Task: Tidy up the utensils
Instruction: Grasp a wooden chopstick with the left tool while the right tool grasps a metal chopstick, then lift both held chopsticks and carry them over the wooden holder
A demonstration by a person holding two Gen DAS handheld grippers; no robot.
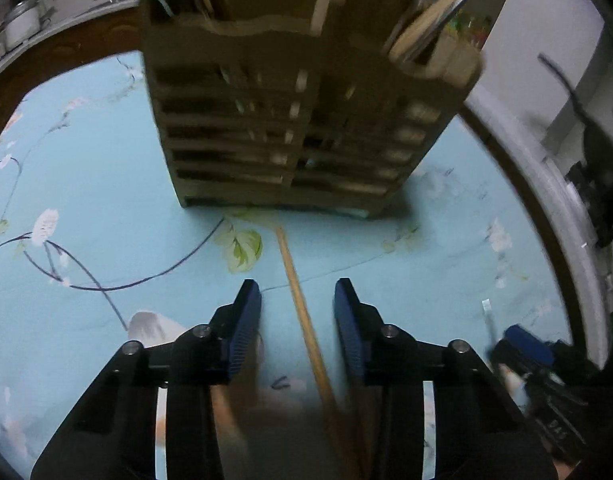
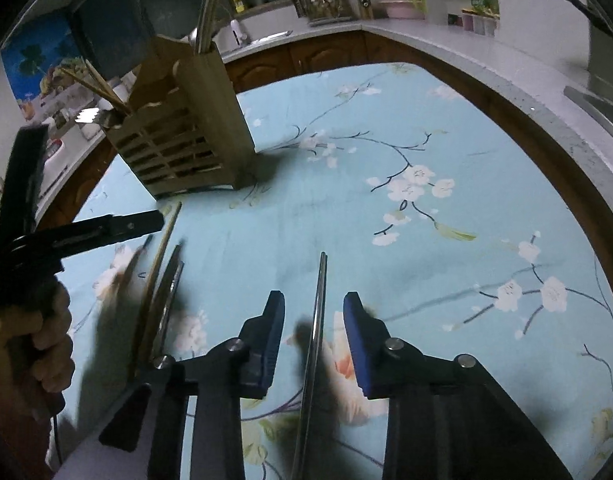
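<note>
Chopsticks lie on the flowered desk (image 2: pixel 386 128) before the slatted wooden holder (image 1: pixel 290 128); left gripper (image 1: pixel 297 292) straddles a wooden chopstick (image 1: pixel 302 312) unclenched; right gripper (image 2: pixel 314 304) likewise straddles a metal chopstick (image 2: pixel 318 300).

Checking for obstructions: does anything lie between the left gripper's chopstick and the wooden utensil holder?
Nothing visible does. The wooden chopstick runs between the left gripper fingers straight toward the wooden utensil holder, over bare tablecloth.
</note>
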